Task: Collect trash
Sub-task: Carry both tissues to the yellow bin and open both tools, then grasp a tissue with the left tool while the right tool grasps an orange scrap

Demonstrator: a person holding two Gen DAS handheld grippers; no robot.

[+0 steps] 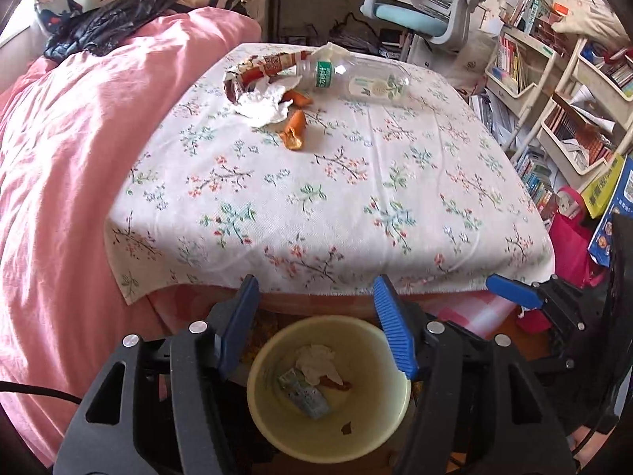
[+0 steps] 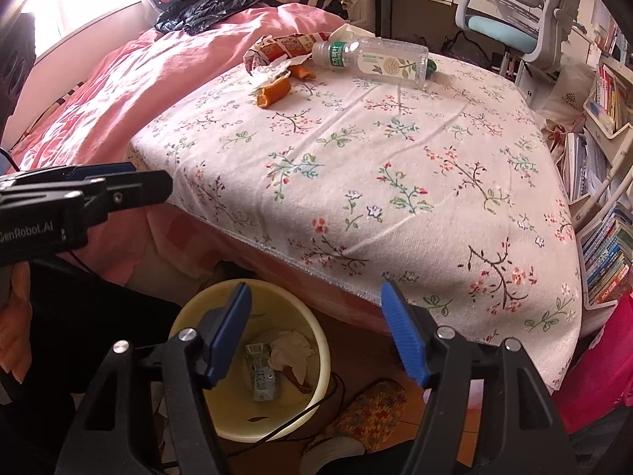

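The bin (image 1: 328,388), a pale yellow round one, stands on the floor just below the near edge of the bed, at abt 6 o'clock in both wrist views. Inside it lie already a crumpled tissue (image 1: 316,362), a small grey-blue wrapper (image 1: 304,394) and a bit of orange peel (image 1: 336,384), so part of the trash is collected.

What is left sits on the flowered cloth (image 1: 316,182) at the far side, abt 12 o'clock from the bin: a clear plastic bottle (image 1: 356,75) lying on its side, a red-brown snack wrapper (image 1: 261,71) touching its cap end, a white crumpled tissue (image 1: 263,107) just beside the wrapper, and two pieces of orange peel (image 1: 294,132) near the tissue. I judge the task as less than half done, bc four or five items remain and the biggest ones are still on the bed.

The left gripper (image 1: 314,328) hangs over the bin w/ its jaws apart and nothing between them. The right gripper (image 2: 316,334) is also spread, empty, its left finger over the bin rim. Both are well apart from the remaining trash.

Outward: pink duvet (image 1: 79,158) at 9 o'clock, bookshelves (image 1: 554,118) at 3 o'clock, desk chair (image 1: 427,8) at 1 o'clock.
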